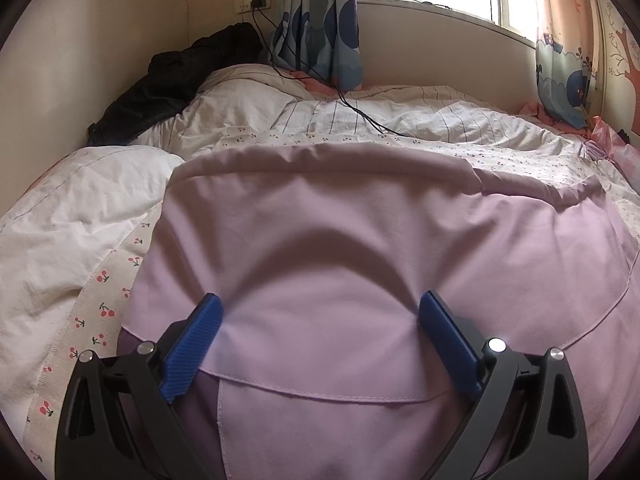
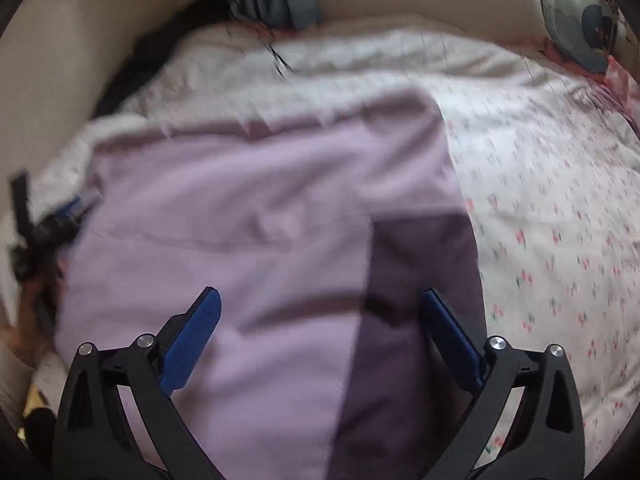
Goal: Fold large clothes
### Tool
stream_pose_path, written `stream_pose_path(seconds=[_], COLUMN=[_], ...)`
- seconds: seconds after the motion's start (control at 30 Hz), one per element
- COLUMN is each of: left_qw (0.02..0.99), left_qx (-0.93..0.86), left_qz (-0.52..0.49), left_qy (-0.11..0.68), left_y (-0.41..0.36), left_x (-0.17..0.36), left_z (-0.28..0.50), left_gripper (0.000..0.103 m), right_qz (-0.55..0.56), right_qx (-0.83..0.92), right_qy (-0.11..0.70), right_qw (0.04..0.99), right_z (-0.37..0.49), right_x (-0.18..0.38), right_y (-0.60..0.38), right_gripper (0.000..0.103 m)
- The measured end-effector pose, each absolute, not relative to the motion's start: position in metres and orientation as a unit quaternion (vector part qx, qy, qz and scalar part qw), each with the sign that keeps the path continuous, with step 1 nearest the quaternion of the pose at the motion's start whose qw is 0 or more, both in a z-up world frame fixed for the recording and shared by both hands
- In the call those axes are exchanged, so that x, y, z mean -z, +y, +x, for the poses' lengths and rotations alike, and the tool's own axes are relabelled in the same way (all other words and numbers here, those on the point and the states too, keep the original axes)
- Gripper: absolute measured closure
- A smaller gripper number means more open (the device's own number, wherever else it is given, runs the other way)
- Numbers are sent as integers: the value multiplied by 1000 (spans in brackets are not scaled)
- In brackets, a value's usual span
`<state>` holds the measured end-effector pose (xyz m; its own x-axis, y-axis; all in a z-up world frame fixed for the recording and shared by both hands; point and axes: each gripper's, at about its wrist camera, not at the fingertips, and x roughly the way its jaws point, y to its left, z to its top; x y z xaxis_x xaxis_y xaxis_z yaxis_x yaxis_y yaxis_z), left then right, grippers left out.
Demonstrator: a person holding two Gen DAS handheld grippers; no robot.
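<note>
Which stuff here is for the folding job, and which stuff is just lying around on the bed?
For the job:
lilac garment
left gripper, open
right gripper, open

Just lying about:
cherry-print quilt
white pillow
black clothing by the wall
black cable
curtains

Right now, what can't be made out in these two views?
- Lilac garment: near end cut off by the frame's bottom, both views.
- Right wrist view: motion blur smears everything.
- Dark item, left edge: blurred, possibly the other gripper.
- Black clothing by the wall: type unclear.
</note>
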<state>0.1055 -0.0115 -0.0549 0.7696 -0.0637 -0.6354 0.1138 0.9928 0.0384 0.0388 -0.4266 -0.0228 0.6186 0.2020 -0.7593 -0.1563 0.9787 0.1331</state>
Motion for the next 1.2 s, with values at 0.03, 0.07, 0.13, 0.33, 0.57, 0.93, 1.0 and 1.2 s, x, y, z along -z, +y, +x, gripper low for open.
stream_pose_path(seconds=[0.03,0.07,0.13,0.33,0.57,0.93,1.0,1.2], left_qw=[940,941,941,942,927,860,842,765], left_qx=[47,47,48,49,74,178,194,215], left_qz=[37,37,37,36,18,-186,-234,-372], left_qy=[335,334,332,330,368,441,445,480], left_y=[-12,-12,-12,-12,-4,85,102,128], left_x=[55,55,54,53,53,1,-6,22], left_z=[104,103,104,103,109,11,-14,-60], left_gripper=[8,8,8,8,7,7,7,7], right_qz=[21,23,42,25,122,386,406,461], right_qx=[-99,-100,-94,-79,-93,-128,-139,-149], right_qy=[419,417,416,489,493,533,531,503], right_qw=[902,903,903,868,856,742,731,716], right_z=[44,47,55,66,22,-84,-86,-71], right_x=[14,10,8,69,40,77,83,94], right_y=[-425,-425,-432,-446,-482,-558,-556,-555], right_gripper=[6,6,6,6,6,6,6,6])
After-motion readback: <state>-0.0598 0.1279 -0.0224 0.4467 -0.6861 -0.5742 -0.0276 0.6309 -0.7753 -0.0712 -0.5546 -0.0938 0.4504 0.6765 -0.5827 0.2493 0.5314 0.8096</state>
